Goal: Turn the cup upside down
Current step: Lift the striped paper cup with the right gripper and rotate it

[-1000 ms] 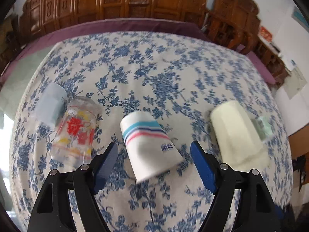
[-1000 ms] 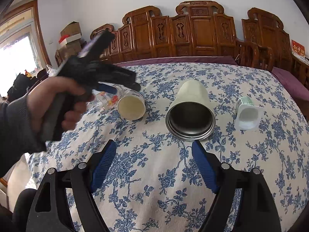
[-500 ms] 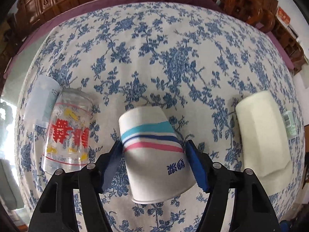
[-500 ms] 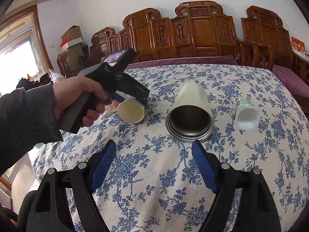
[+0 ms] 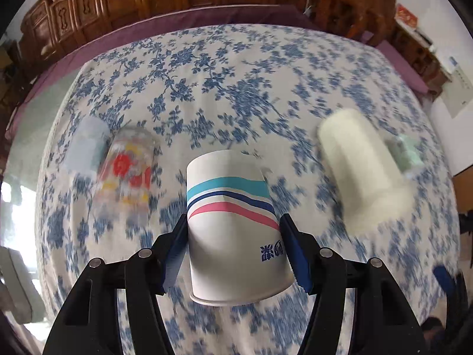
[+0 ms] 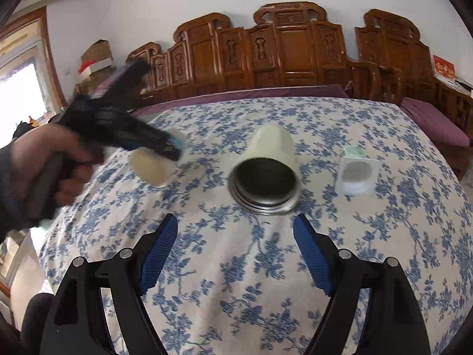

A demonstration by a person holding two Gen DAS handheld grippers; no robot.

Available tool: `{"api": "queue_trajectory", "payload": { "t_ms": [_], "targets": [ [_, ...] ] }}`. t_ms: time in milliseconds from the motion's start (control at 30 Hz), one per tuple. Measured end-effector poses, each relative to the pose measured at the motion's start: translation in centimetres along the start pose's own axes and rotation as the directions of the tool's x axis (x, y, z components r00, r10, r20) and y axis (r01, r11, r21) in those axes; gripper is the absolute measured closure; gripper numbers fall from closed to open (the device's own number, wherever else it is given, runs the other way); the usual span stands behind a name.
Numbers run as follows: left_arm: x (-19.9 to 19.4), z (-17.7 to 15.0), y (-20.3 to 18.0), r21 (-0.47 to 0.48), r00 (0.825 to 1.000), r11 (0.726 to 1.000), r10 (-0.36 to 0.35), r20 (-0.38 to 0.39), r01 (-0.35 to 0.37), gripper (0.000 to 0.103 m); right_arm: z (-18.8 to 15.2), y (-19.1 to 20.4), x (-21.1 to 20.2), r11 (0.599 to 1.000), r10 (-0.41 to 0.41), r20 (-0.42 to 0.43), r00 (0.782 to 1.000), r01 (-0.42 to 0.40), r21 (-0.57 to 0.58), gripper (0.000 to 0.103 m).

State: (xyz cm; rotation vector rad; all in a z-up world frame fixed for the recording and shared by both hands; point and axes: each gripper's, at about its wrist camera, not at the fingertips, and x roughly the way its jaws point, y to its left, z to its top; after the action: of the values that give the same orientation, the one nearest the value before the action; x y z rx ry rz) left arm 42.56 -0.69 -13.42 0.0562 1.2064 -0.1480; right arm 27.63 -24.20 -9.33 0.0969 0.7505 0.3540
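Left tool (image 5: 235,251) clamped on striped paper cup (image 5: 230,227), mouth toward the camera, right tool (image 6: 235,250) spread wide, holding nothing, steel tumbler (image 6: 266,177) just ahead on floral surface (image 6: 236,281).

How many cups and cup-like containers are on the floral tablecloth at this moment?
5. Pale blue cup far left, printed glass beside it, striped paper cup in the left gripper, cream tumbler right, small white tub far right. None look hidden.
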Motion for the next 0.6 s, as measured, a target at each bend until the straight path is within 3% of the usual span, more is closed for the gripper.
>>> {"api": "queue_trajectory", "payload": {
  "t_ms": [267,600],
  "targets": [
    [-3.5,-7.0,-2.2,0.046,0.996,0.997,-0.072,0.059,0.069,0.044,-0.8,-1.7,-1.7,0.998,-0.063,0.013,0.998,0.062,0.032,0.021],
    [-2.2,-13.6,-6.1,0.078,0.986,0.985,-0.158,0.052,0.154,0.044,-0.9,-2.7,-3.3,0.994,-0.106,0.026,0.994,0.105,0.040,0.021]
  ]
}}
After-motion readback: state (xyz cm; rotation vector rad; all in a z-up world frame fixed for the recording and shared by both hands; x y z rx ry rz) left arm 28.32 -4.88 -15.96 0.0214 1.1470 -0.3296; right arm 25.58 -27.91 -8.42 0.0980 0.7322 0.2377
